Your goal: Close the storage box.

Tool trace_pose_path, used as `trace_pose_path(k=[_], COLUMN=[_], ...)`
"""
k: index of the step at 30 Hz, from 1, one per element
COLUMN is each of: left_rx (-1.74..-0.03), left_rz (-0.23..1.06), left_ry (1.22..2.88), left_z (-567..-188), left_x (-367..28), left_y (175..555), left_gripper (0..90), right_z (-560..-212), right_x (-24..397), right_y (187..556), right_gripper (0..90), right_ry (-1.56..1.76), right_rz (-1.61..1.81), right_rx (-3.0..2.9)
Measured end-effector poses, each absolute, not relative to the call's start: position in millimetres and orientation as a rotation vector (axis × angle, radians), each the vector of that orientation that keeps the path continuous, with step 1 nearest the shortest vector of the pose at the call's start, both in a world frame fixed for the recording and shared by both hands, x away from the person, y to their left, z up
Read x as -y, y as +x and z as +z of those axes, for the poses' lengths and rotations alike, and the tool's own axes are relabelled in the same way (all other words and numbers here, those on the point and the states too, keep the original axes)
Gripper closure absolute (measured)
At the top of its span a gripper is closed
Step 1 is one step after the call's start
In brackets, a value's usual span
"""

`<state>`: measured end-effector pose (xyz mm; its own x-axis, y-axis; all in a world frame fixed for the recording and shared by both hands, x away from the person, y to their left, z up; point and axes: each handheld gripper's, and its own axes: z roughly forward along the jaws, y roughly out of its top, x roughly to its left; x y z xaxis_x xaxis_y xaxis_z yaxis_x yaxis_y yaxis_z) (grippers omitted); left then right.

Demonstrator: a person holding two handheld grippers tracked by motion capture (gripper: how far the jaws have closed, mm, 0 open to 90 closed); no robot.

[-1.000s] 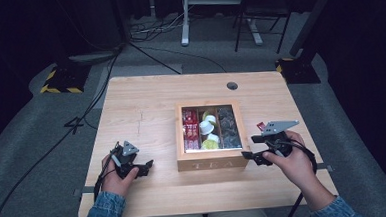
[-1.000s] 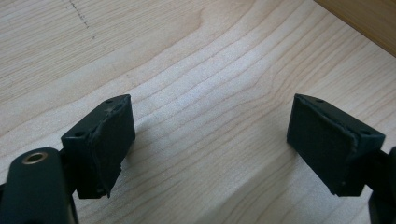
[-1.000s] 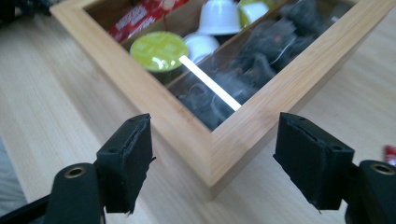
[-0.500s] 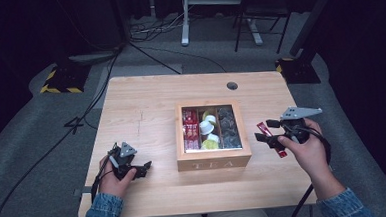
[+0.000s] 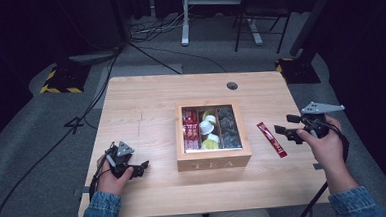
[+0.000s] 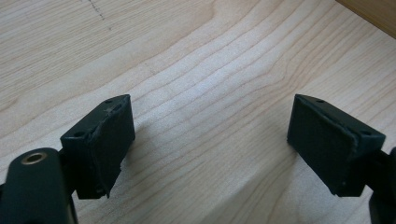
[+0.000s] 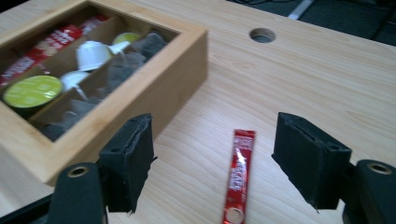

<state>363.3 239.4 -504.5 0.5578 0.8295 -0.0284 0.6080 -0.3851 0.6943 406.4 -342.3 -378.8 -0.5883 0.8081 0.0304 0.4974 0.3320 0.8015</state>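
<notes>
A wooden tea box (image 5: pixel 214 160) with a clear lid sits mid-table; through the lid I see red sachets, white and green capsules and dark tea bags. To its right a red stick sachet (image 5: pixel 271 139) lies flat on the wood. My right gripper (image 5: pixel 284 124) hovers just right of the sachet, open, jaws pointing toward the box. In the right gripper view the sachet (image 7: pixel 238 174) lies on the table between and below the open jaws (image 7: pixel 212 158), untouched, with the box (image 7: pixel 140 95) at left. My left gripper (image 5: pixel 141 169) rests low at the front left, open over bare wood (image 6: pixel 210 140).
A round cable hole (image 5: pixel 232 85) is in the table's far right part. The table's right edge (image 5: pixel 313 147) runs close under my right hand. Beyond the table, cables, yellow-black striped bases (image 5: pixel 59 80) and a chair base stand on the dark floor.
My right hand has moved right, away from the box's front right corner, toward the table edge. The red sachet now lies exposed beside the box. The left hand has stayed put.
</notes>
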Motion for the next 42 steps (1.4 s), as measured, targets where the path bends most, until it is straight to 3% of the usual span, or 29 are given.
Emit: trace_pose_path(k=[18,42], left_rx=[-1.155,-1.159], left_rz=[0.431,0.431], left_ry=[2.128,2.127], left_z=[-504,-504], left_x=[-246,-245], left_y=[364,364], left_gripper=[15.2,14.8], right_z=[-423,-486], right_x=[386,395], right_y=[428,431], right_gripper=[29.0,29.8], right_ry=[1.33,1.467], right_rz=[1.046,0.943], right_rx=[-2.161,-2.009])
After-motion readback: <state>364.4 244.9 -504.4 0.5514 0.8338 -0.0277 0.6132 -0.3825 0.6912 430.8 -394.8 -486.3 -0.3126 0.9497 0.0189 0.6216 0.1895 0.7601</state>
